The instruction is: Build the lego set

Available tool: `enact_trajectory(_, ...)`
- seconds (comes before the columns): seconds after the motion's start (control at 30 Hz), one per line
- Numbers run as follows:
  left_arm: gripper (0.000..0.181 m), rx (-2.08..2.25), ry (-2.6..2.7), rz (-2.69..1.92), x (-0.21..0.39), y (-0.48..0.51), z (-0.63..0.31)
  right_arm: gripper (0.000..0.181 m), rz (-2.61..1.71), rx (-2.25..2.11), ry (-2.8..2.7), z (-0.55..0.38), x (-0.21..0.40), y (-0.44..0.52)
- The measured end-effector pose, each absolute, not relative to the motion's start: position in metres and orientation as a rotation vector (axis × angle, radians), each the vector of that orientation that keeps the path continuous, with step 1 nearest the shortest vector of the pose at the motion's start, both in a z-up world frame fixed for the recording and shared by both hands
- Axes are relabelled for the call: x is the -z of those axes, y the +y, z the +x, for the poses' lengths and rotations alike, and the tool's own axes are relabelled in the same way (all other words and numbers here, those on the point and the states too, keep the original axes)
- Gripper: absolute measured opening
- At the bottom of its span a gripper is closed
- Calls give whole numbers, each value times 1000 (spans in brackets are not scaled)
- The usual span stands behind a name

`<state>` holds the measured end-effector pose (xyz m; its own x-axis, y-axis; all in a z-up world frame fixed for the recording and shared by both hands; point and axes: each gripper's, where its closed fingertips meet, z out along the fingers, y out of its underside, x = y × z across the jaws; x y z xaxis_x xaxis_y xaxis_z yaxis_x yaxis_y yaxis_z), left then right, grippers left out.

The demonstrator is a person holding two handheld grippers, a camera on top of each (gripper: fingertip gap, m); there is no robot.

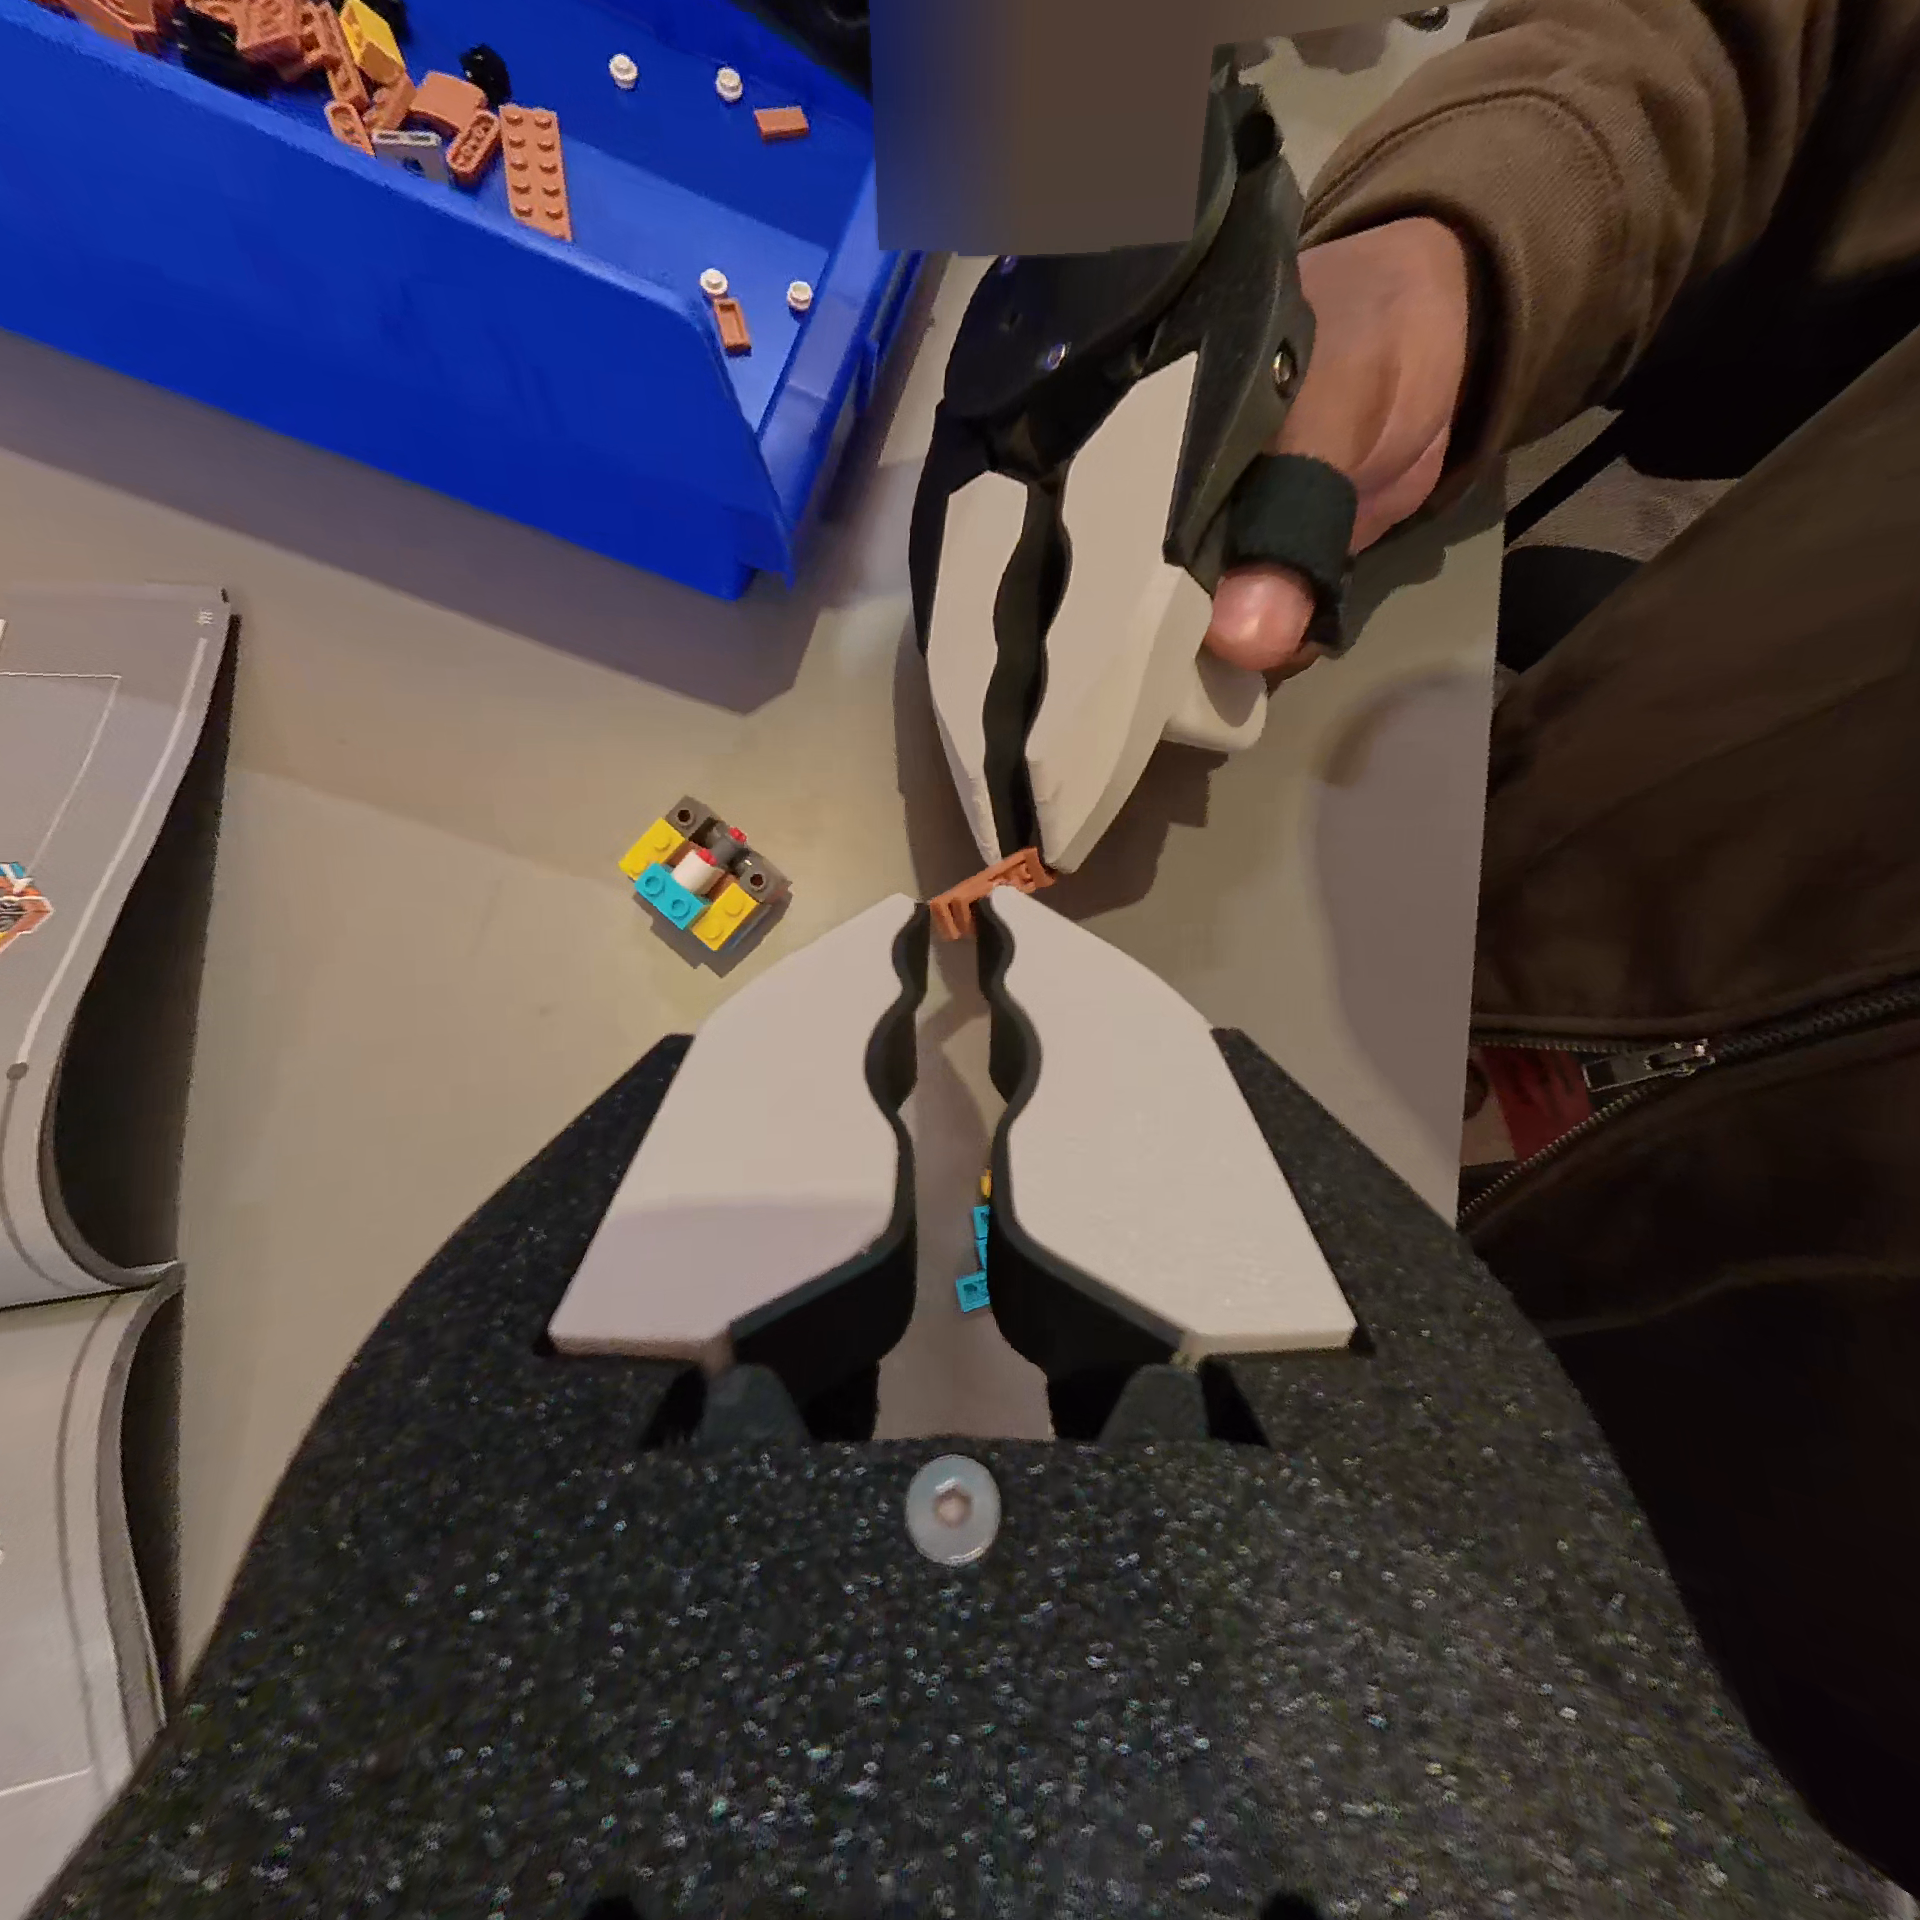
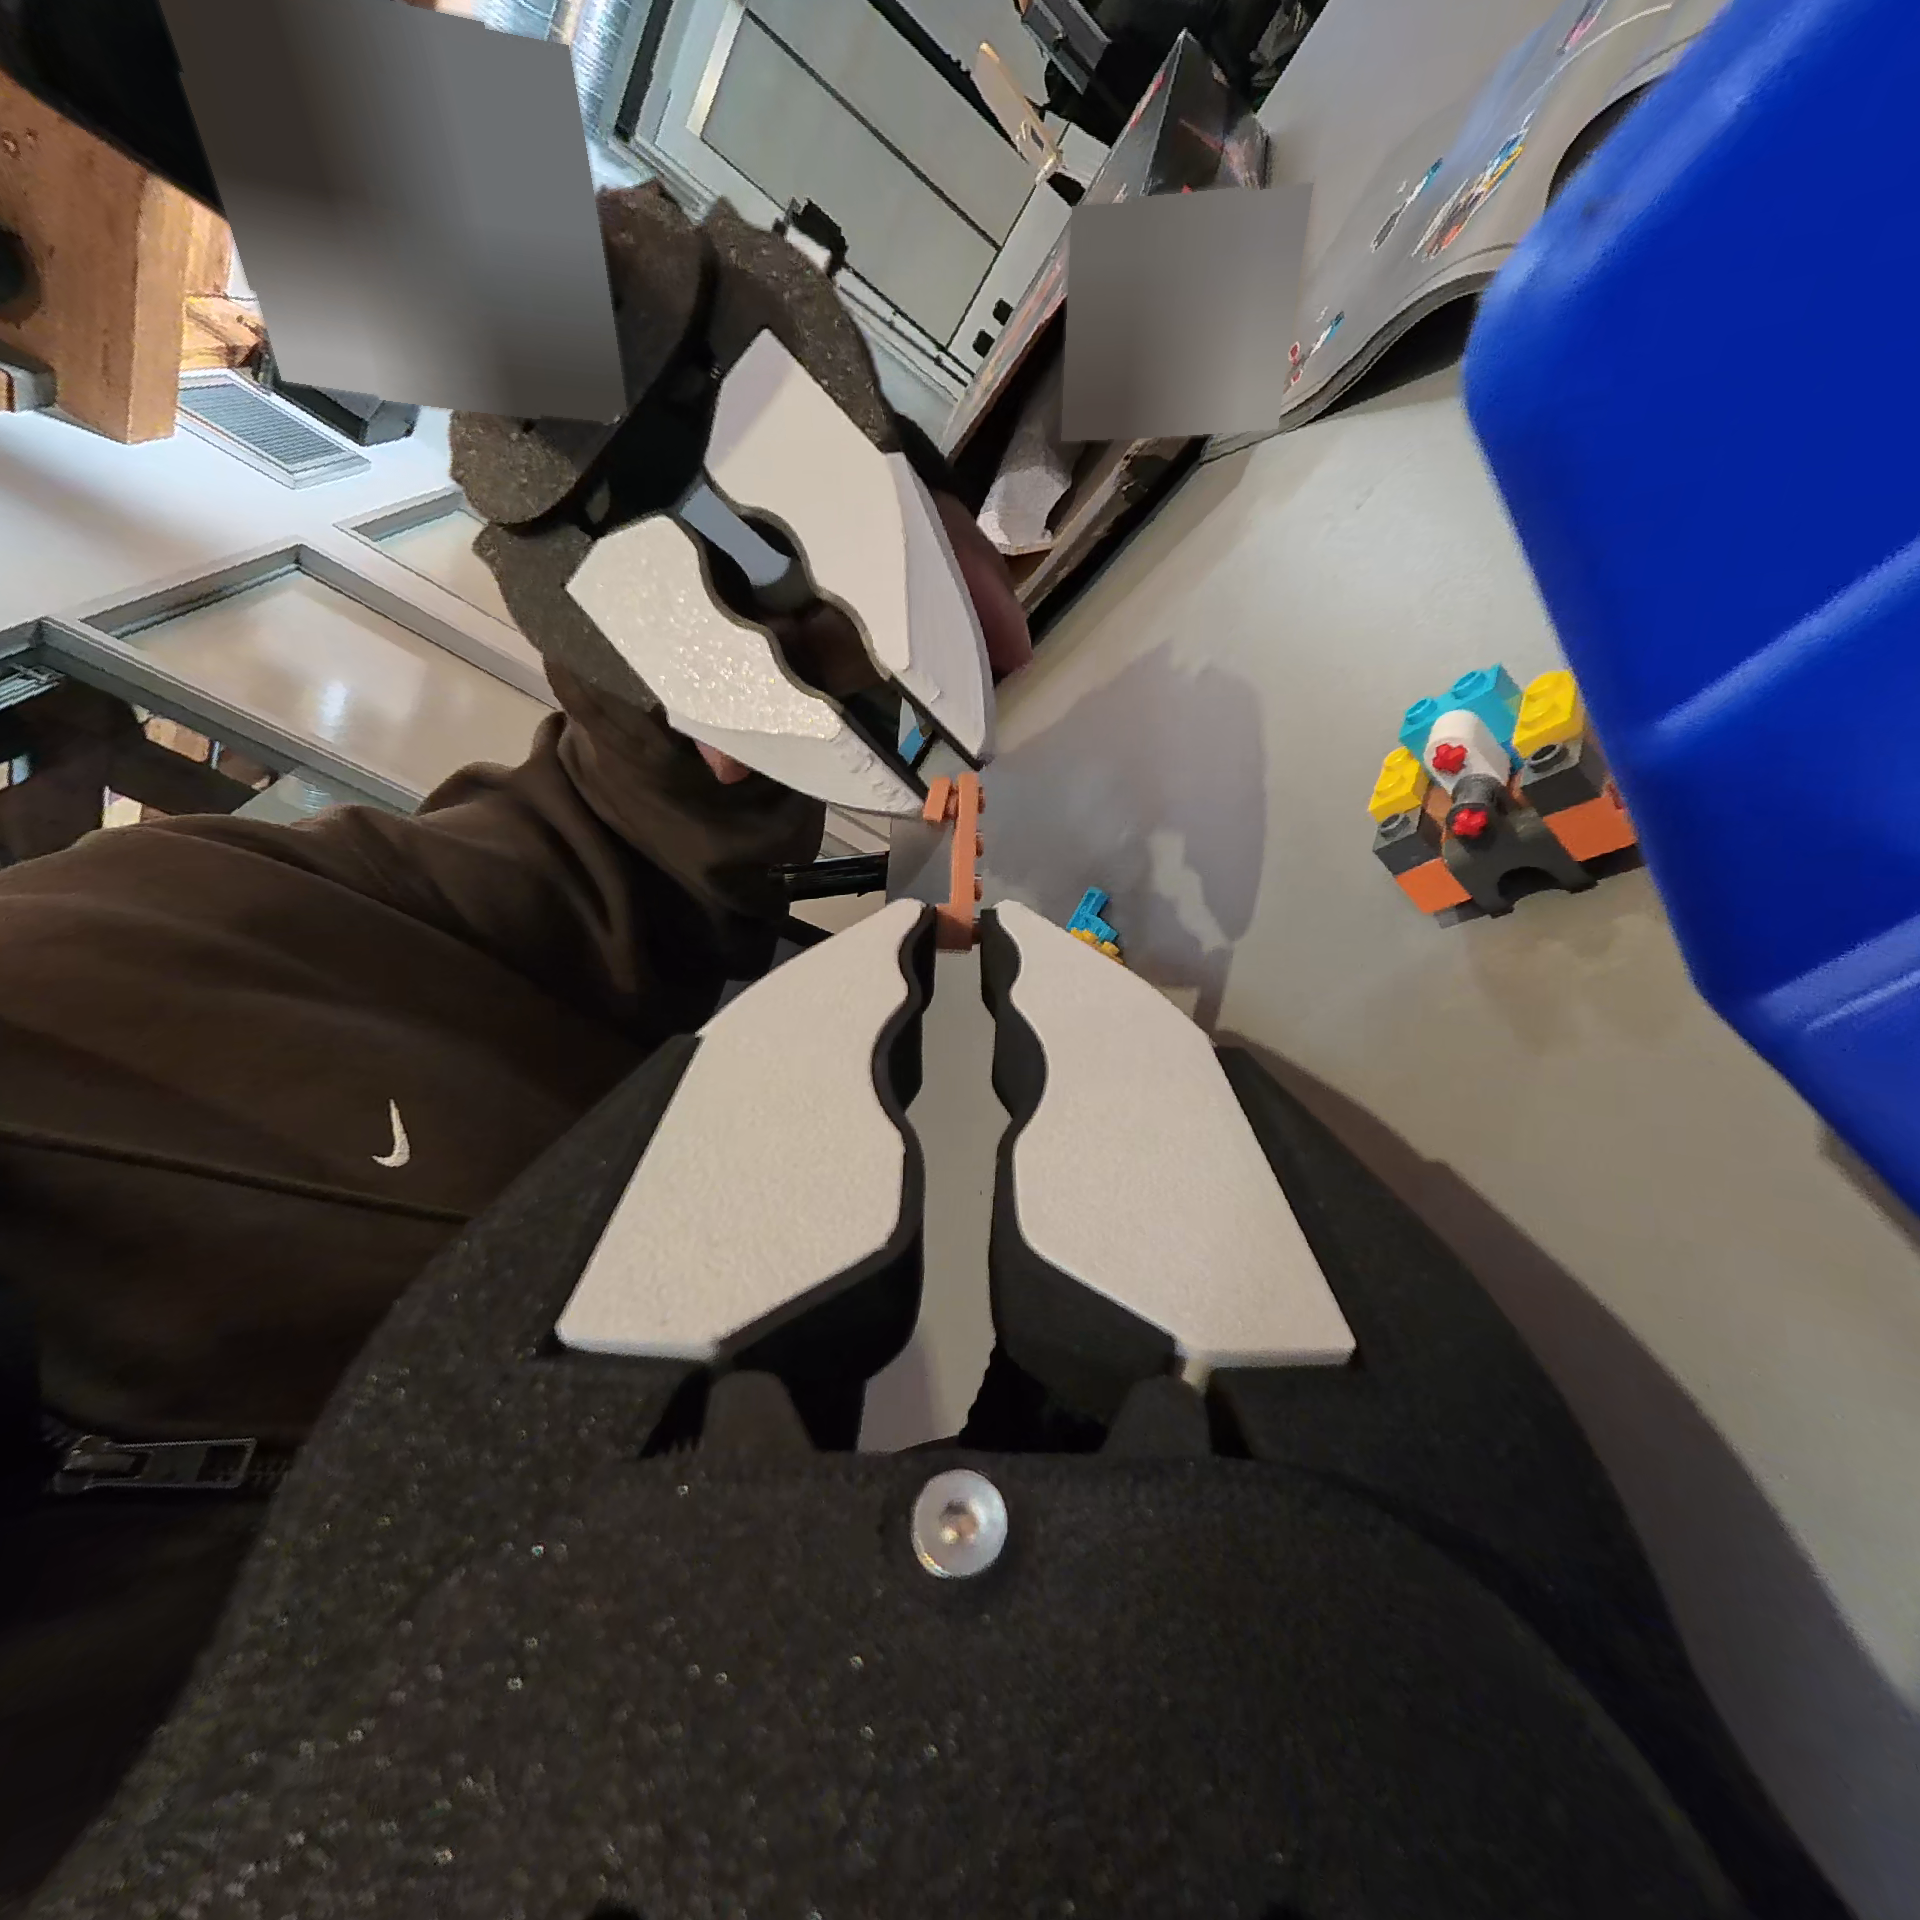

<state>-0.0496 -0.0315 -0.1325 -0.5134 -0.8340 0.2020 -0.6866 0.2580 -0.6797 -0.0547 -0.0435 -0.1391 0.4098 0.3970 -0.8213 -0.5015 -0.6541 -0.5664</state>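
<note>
Grippers, two, meeting tip to tip above the table [image 1: 436,894]. Left gripper [image 1: 953,912]: jaws narrow, closed on one small orange piece [image 1: 952,916] right at the fingertips. Right gripper [image 2: 956,925]: jaws narrow, pinching the near end of one long thin orange plate [image 2: 968,862], which runs straight out from its tips toward the left gripper. The small orange piece sits against the side of the plate's far end; whether the two are pressed fully together cannot be told. Both pieces are held clear of the tabletop, between the two pairs of tips.

Small model [image 1: 702,875], one, standing on the table just to the left of the left gripper's tips: yellow, teal, grey and orange bricks, one white cylinder, red studs on top.

Teal and yellow pieces [image 2: 1093,923], one little cluster, lying on the table below the grippers, seen through the left gripper's finger gap; count not clear.

Blue bin [image 1: 436,343], one, beyond the model, holding loose bricks: mostly orange, some yellow and black, four small white round studs.

Instruction booklet [image 1: 94,935], one, open, at the table's left edge.

Hand [image 1: 1361,416], one in sight, in a brown sleeve, gripping the right gripper's handle.
</note>
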Motion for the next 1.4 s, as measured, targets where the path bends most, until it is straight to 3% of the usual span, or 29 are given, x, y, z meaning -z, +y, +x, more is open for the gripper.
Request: enact_trajectory(1.4, 9, 1312, 2289, -1556, 128, -30, -46, 8, -1773, -1478, 157, -54, 134, -43)
